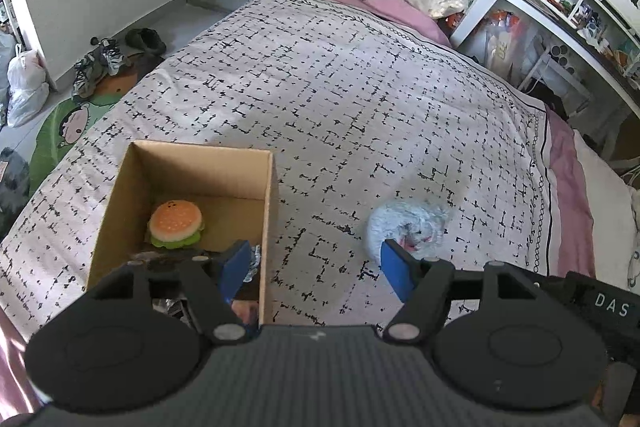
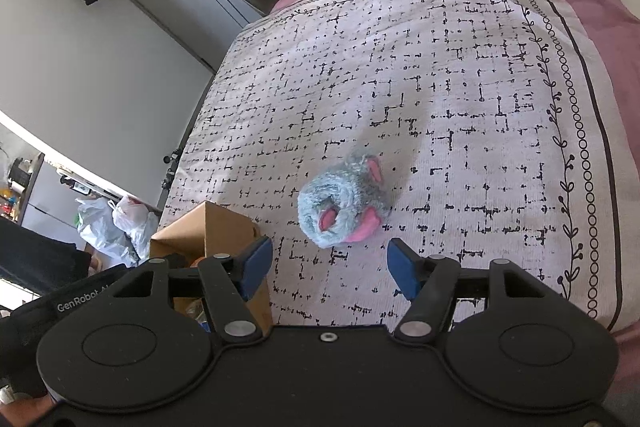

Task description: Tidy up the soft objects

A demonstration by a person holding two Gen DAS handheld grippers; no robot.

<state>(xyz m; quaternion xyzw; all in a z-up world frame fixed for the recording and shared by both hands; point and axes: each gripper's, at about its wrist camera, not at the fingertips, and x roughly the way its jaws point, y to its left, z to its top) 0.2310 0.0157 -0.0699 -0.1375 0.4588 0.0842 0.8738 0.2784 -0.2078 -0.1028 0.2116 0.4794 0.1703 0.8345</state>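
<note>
We find both grippers held above a bed covered by a white blanket (image 1: 360, 99) with a black broken-line pattern. The left gripper (image 1: 316, 269) sits at the bottom centre of its view, its blue fingers (image 1: 236, 267) spread wide apart and holding nothing; the left finger hangs over the near right corner of a cardboard box (image 1: 268, 211) at lower left. Inside the box lies a burger toy (image 1: 176, 225) on the floor of the box, with something foil-like beside the finger — too hidden to identify. A grey plush toy (image 1: 404, 223) lies on the blanket at lower right, blurred, just beyond the right finger.

In the right wrist view, the right gripper (image 2: 330, 267) is likewise open and empty. The plush toy (image 2: 344, 203) with pink ears rests on the blanket just ahead of the fingers, apart from them — the box (image 2: 208, 231) stands at lower left.
</note>
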